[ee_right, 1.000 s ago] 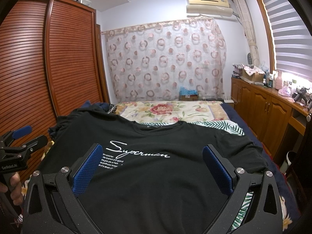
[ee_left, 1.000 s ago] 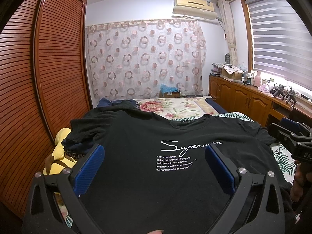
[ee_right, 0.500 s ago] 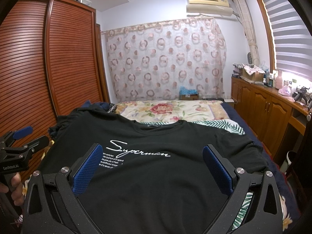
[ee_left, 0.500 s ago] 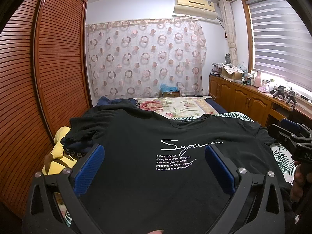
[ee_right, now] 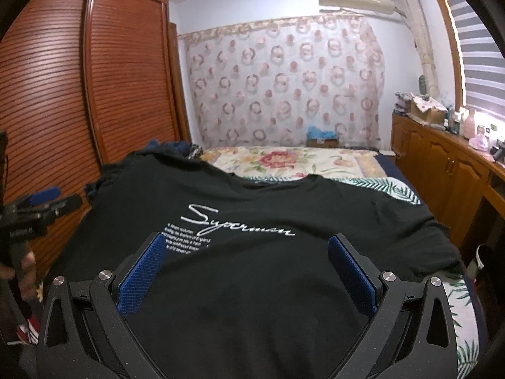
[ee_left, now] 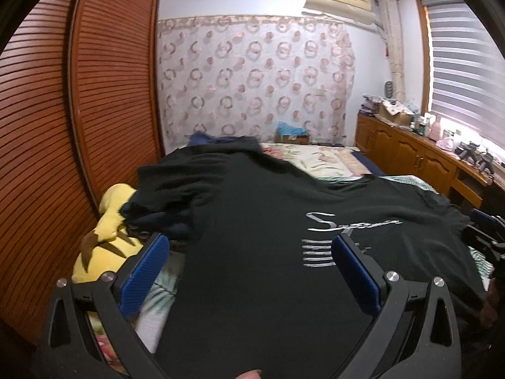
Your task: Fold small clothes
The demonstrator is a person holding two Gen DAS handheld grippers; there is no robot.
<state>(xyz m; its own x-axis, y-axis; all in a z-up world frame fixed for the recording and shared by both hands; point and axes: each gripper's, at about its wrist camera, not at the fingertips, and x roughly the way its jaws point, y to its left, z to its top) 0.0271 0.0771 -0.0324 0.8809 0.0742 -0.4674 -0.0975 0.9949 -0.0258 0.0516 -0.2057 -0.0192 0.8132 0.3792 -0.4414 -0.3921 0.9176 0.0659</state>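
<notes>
So we've got the black cotton T-shirt with the white "Superman" script (ee_right: 252, 252) spread flat, print side up, across the floral-covered bed (ee_right: 284, 158), its collar toward the far end. As far as we can tell nothing's folded yet: both sleeves lie out to the sides and the body is one flat layer. Our left gripper (ee_left: 249, 274) hangs over the shirt's left edge, blue pads wide apart, pinching nothing. Our right gripper (ee_right: 246, 271) sits over the lower middle, equally spread and empty. A yellow plush toy (ee_left: 110, 230) lies just beside the left sleeve. Pretty much every fold is left to do.
</notes>
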